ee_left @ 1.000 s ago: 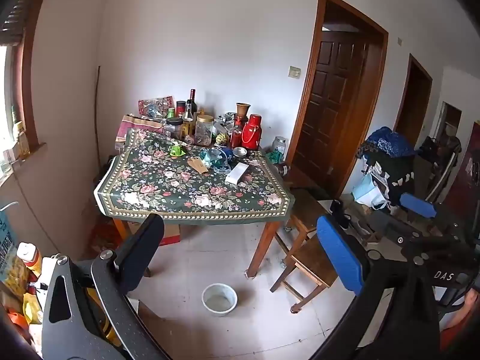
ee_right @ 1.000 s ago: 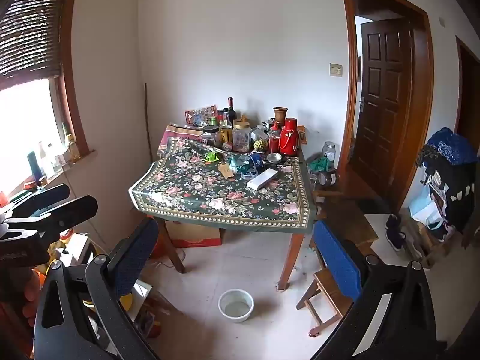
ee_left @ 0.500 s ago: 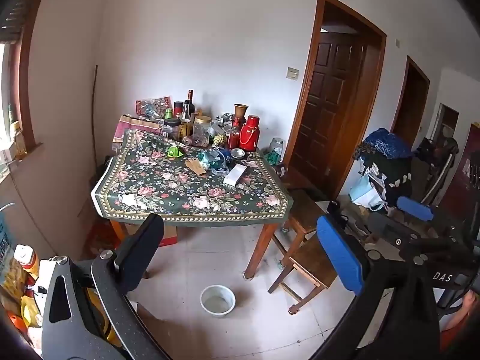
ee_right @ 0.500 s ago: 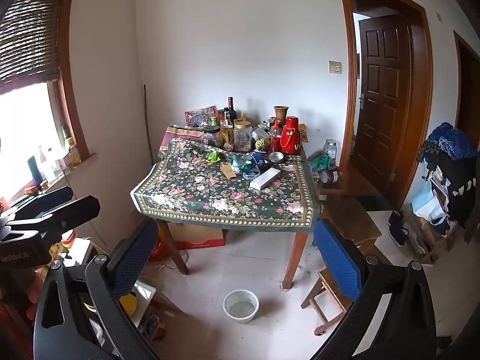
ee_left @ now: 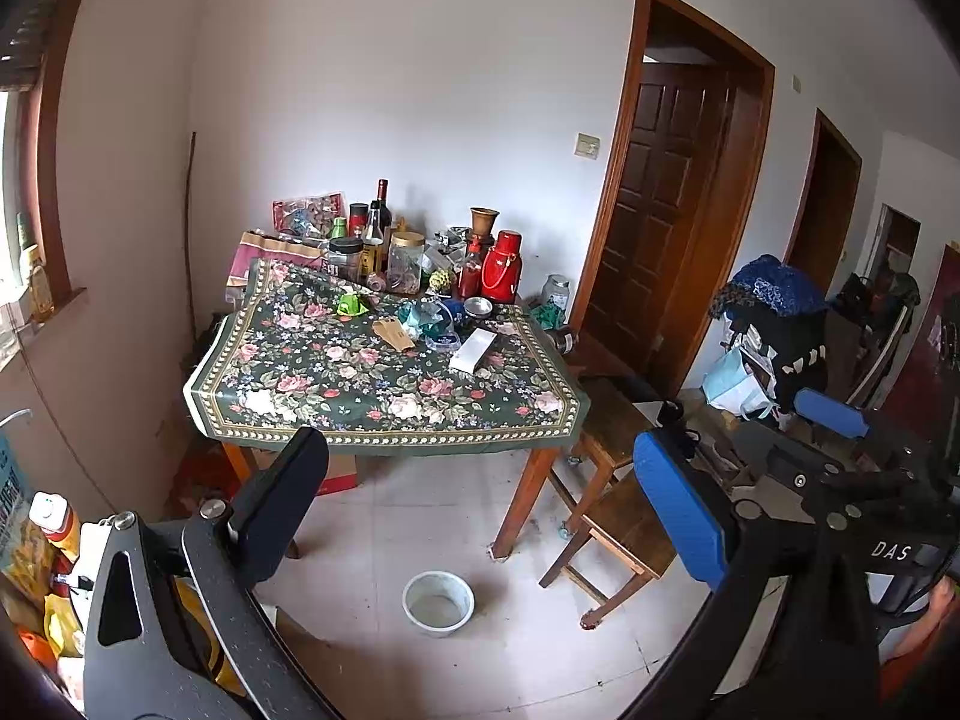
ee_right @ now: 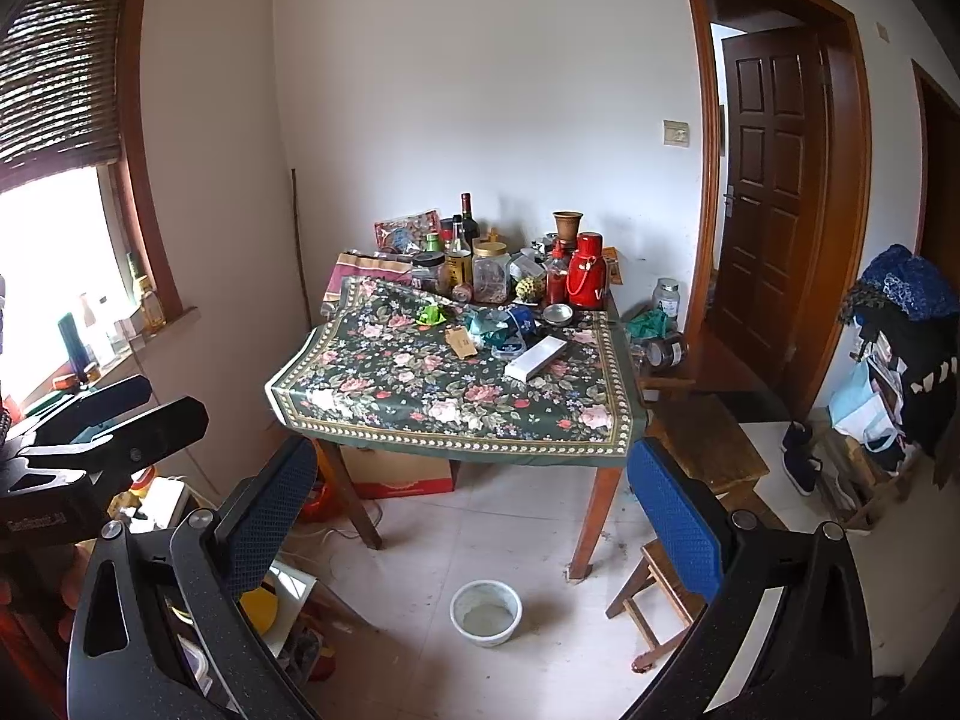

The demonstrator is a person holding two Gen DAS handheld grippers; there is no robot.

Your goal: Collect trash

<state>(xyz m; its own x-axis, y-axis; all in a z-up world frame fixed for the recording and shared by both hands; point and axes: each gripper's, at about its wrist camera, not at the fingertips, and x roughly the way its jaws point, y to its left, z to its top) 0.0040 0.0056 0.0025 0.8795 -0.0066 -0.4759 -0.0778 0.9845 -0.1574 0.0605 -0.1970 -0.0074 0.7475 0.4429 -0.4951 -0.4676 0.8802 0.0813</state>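
A table with a floral cloth [ee_left: 336,384] [ee_right: 420,396] stands across the room. On it lie a white box [ee_left: 474,350] [ee_right: 536,357], a tan paper piece [ee_left: 393,333] [ee_right: 461,341], a green wrapper [ee_left: 353,304] [ee_right: 432,315] and a crumpled teal bag [ee_left: 423,315] [ee_right: 489,324]. My left gripper [ee_left: 480,498] is open and empty, far from the table. My right gripper [ee_right: 474,498] is open and empty too. Each gripper shows at the edge of the other's view, the right [ee_left: 834,420] and the left [ee_right: 114,414].
Bottles, jars and a red thermos [ee_left: 503,267] crowd the table's back. A white bowl [ee_left: 438,602] [ee_right: 486,611] sits on the floor in front. Wooden stools [ee_left: 606,516] [ee_right: 708,450] stand at the right, a cardboard box [ee_right: 399,471] under the table, clutter at left.
Both views have drifted slightly; the table sits a little further off and left in the left wrist view. Both grippers stay open.
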